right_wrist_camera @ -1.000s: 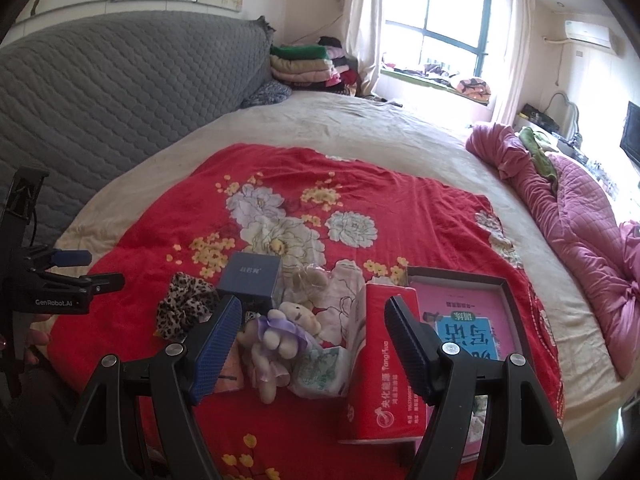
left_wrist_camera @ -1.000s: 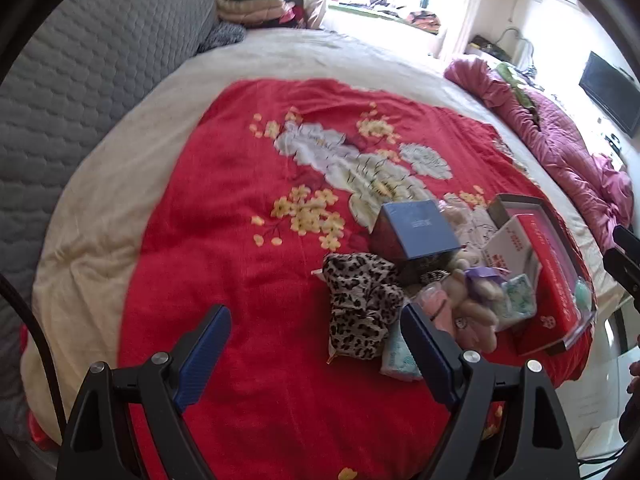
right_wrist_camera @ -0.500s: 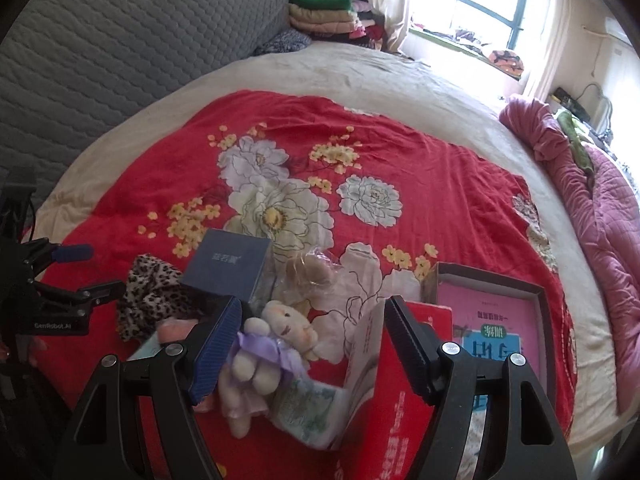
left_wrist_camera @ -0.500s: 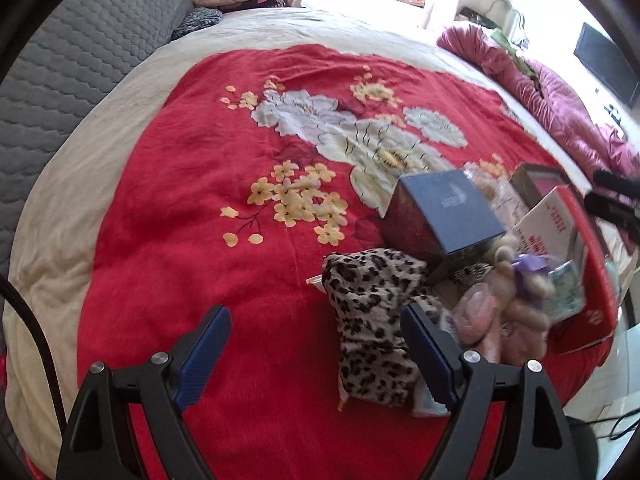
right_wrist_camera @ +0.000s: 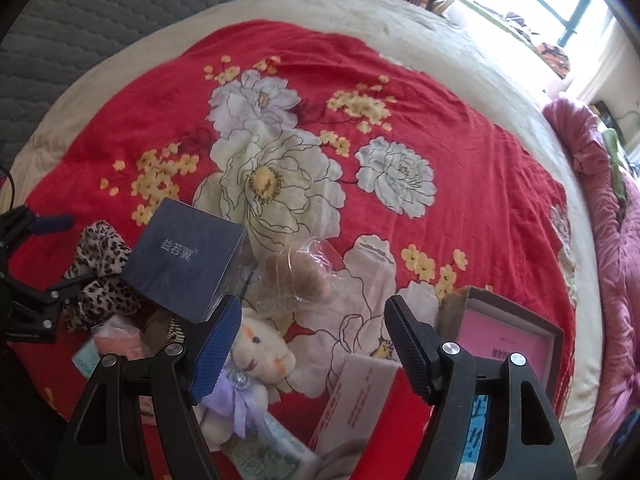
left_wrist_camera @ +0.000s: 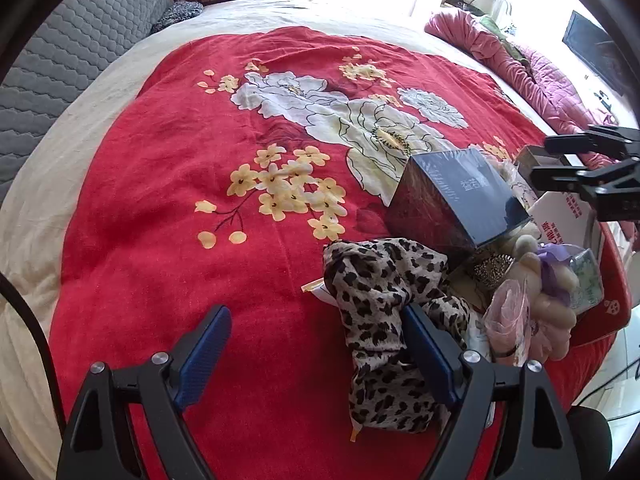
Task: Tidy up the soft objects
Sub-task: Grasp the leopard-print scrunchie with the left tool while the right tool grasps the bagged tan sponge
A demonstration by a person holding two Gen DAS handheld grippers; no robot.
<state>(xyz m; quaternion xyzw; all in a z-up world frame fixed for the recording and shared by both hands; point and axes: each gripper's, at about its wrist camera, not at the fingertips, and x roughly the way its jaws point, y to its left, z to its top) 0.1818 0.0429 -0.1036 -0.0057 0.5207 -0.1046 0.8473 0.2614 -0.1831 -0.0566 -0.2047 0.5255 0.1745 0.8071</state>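
A leopard-print cloth [left_wrist_camera: 380,300] [right_wrist_camera: 100,272] lies crumpled on the red flowered blanket [left_wrist_camera: 200,240] [right_wrist_camera: 460,152]. My left gripper [left_wrist_camera: 316,340] hangs open over the blanket, its right finger above the cloth's edge, nothing between the pads. A cream plush bear with a purple bow [right_wrist_camera: 256,360] [left_wrist_camera: 552,292] lies beside a dark blue box [right_wrist_camera: 188,264] [left_wrist_camera: 452,196]. A brown plush in a clear bag [right_wrist_camera: 300,276] lies just beyond. My right gripper [right_wrist_camera: 312,328] is open above the bear and the bagged plush, holding nothing.
A red and white tissue pack [right_wrist_camera: 352,396] [left_wrist_camera: 560,216], a pink-lined box [right_wrist_camera: 508,344], a pink bagged item [left_wrist_camera: 508,316] and a green-patterned packet [left_wrist_camera: 586,280] crowd the near edge. A pink quilt [right_wrist_camera: 612,240] lies at right. A grey headboard [left_wrist_camera: 80,48] is behind.
Both grippers have come down and closer to the pile; the left now hangs over the leopard cloth, the right over the bear. Jaws stay wide.
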